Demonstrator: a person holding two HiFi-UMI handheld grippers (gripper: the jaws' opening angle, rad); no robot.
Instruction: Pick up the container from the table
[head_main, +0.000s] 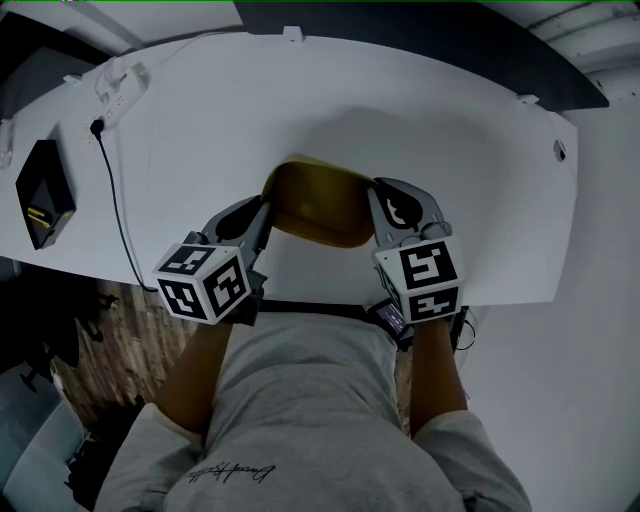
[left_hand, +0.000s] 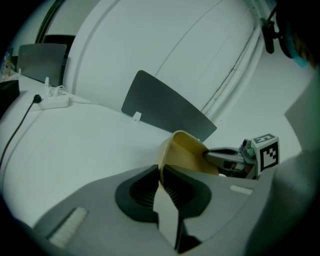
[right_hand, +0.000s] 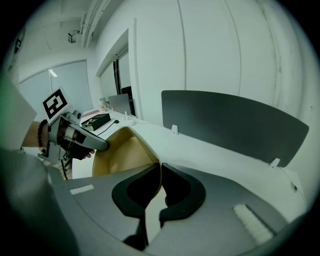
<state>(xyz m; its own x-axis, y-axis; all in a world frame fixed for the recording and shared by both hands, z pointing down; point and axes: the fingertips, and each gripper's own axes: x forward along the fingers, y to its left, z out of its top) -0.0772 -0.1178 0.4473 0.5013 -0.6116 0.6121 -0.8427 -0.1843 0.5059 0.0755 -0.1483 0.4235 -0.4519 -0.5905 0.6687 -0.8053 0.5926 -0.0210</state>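
the container (head_main: 316, 204), a tan open-topped tub with rounded corners, sits between the two grippers over the near part of the white table (head_main: 300, 90), just in front of the person's grey-shirted torso (head_main: 300, 400). a soft shadow spreads over the table beyond it, and it looks to be held clear of the surface, tilted a little with its open side up.

the left gripper (head_main: 264, 212) has its jaws nearly together, pinching the thin left wall of the container. in the left gripper view the rim (left_hand: 161, 165) runs straight down into the narrow gap between the dark ribbed pads (left_hand: 177, 190), which press on it from both sides. the right gripper (head_main: 378, 212) does the same on the opposite wall. its jaws are closed down to a sliver, with the container's edge (right_hand: 159, 172) caught between the black pads (right_hand: 180, 187).

each gripper shows in the other's view. the right one reaches in at the container's far rim in the left gripper view (left_hand: 227, 156), and the left one at the far rim in the right gripper view (right_hand: 80, 137). both marker cubes face up towards the head camera, the left cube (head_main: 203, 281) and the right cube (head_main: 421, 280).

at the table's left end lie a black device (head_main: 44, 193), a dark cable (head_main: 118, 220) and a white power strip (head_main: 116, 84), well apart from the container. a dark divider panel (right_hand: 235, 122) stands along the far edge.
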